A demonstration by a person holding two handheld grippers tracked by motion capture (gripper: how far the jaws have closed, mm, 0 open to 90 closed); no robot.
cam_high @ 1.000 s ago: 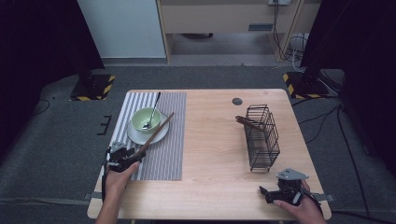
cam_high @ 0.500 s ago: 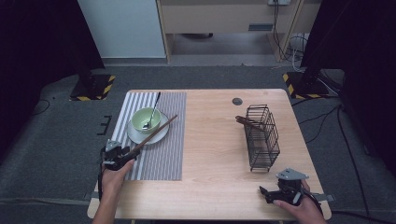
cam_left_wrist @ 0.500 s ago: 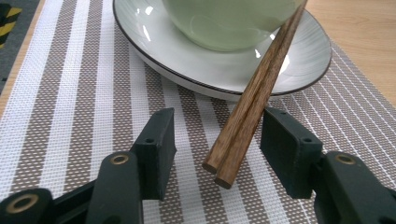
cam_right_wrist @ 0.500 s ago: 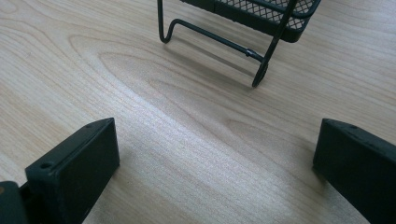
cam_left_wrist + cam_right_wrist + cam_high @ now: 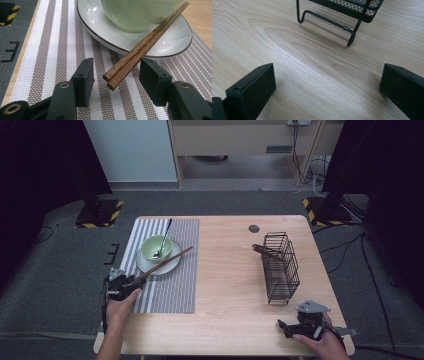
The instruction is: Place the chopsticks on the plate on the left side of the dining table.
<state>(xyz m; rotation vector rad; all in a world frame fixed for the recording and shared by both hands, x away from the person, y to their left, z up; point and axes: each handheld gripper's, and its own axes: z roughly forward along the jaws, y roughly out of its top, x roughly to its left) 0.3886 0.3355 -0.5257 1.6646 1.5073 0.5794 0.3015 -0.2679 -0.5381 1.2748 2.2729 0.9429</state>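
Observation:
A pair of dark wooden chopsticks (image 5: 162, 264) (image 5: 145, 45) leans across a white plate (image 5: 145, 266) (image 5: 170, 42), and a pale green bowl (image 5: 156, 247) (image 5: 140, 12) stands on that plate. The chopsticks' near ends stick out over the striped placemat (image 5: 172, 290). My left gripper (image 5: 131, 282) (image 5: 116, 70) is open with these ends between its jaws, and neither pad touches the wood. A metal spoon (image 5: 164, 236) rests in the bowl. My right gripper (image 5: 281, 326) (image 5: 328, 82) is open low over the bare wooden table (image 5: 307, 65), near its front right corner.
A black wire basket (image 5: 280, 267) (image 5: 342, 7) stands on the right half of the table with a brown utensil (image 5: 265, 252) poking out of its left side. A small dark disc (image 5: 254, 228) lies near the far edge. Dark floor surrounds the table.
My left gripper has slid a little to the left, toward the table's edge, staying at the chopsticks' near ends. The right gripper has not moved.

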